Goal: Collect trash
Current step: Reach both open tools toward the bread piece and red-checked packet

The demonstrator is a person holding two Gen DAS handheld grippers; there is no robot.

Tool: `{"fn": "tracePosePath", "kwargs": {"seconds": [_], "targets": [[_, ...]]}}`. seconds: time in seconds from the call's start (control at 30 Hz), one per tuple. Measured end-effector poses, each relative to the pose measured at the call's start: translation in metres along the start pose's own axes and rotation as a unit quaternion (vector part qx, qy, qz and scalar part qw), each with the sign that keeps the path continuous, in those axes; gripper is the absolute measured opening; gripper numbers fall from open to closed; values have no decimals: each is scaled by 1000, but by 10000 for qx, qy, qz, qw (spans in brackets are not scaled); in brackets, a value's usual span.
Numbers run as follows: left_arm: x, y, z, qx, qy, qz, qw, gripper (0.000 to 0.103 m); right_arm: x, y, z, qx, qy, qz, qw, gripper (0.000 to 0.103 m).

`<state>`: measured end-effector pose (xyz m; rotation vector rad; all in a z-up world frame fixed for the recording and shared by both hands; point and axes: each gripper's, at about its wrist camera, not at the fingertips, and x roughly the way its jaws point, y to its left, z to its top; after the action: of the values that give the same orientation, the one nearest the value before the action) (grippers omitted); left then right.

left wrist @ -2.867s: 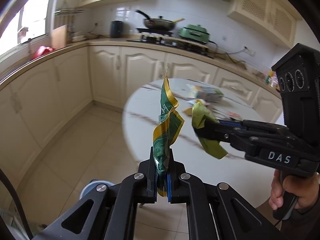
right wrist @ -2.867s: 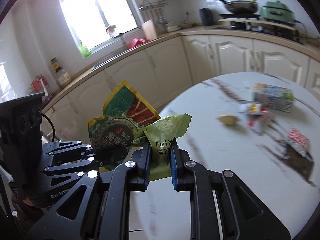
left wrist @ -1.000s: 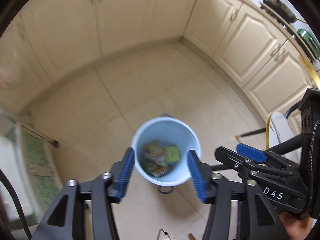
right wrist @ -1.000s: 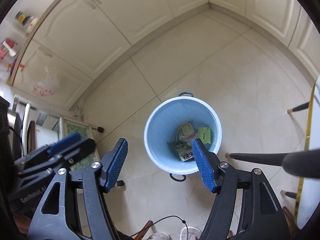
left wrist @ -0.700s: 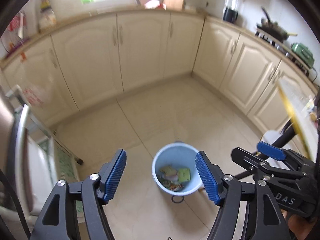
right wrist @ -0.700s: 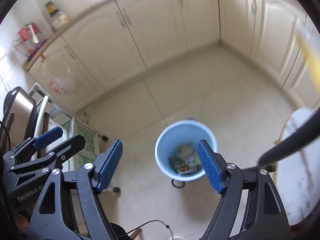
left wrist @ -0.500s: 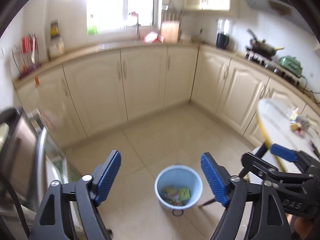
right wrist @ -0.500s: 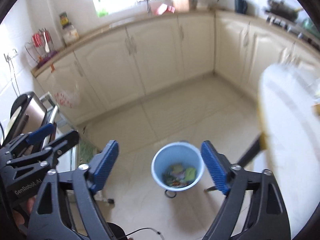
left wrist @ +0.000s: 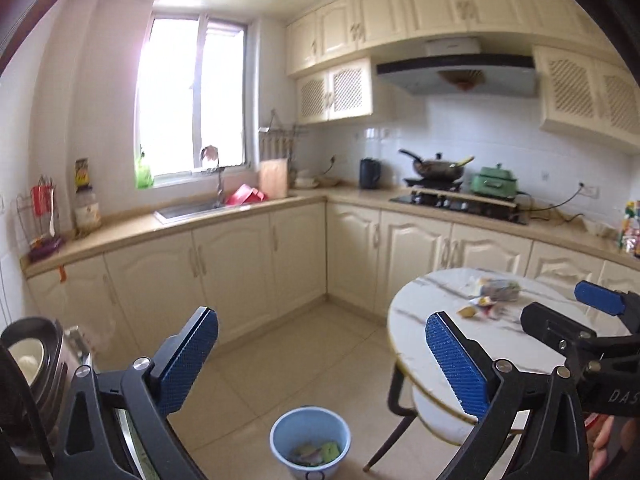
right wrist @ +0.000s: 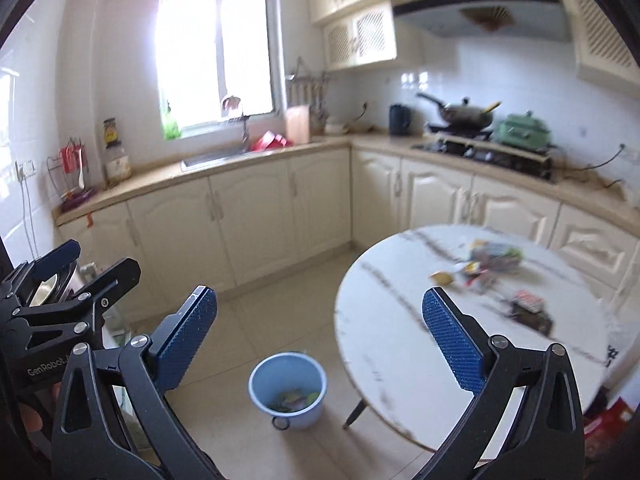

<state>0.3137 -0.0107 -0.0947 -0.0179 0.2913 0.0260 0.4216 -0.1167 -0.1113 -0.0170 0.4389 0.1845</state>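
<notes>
Left wrist view looks level across a kitchen: a round marble table (left wrist: 420,312) stands at right with loose wrappers (left wrist: 494,290) scattered near its far side. On the floor just beside the table's edge sits a light blue bucket (left wrist: 280,440), upright, with a few crumpled green and coloured wrappers in its bottom. The left gripper (left wrist: 322,354) has its jaws opening, spread wide, with nothing between them. Right wrist view shows the right gripper (right wrist: 320,334) likewise opening and empty, the bucket below, more wrappers blurred on the table.
</notes>
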Motion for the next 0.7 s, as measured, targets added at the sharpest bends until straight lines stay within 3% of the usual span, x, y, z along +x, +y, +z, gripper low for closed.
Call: {"fn": "tracePosePath", "kwargs": {"seconds": [0.33, 0.7], "targets": [[-95, -29, -28, 123, -923, -362, 9950, 102, -105, -40, 30, 31, -875, -739, 9934, 103], [-80, -51, -45, 195, -1102, -640, 9917, 102, -139, -77, 37, 174, -1225, -1194, 9851, 103]]}}
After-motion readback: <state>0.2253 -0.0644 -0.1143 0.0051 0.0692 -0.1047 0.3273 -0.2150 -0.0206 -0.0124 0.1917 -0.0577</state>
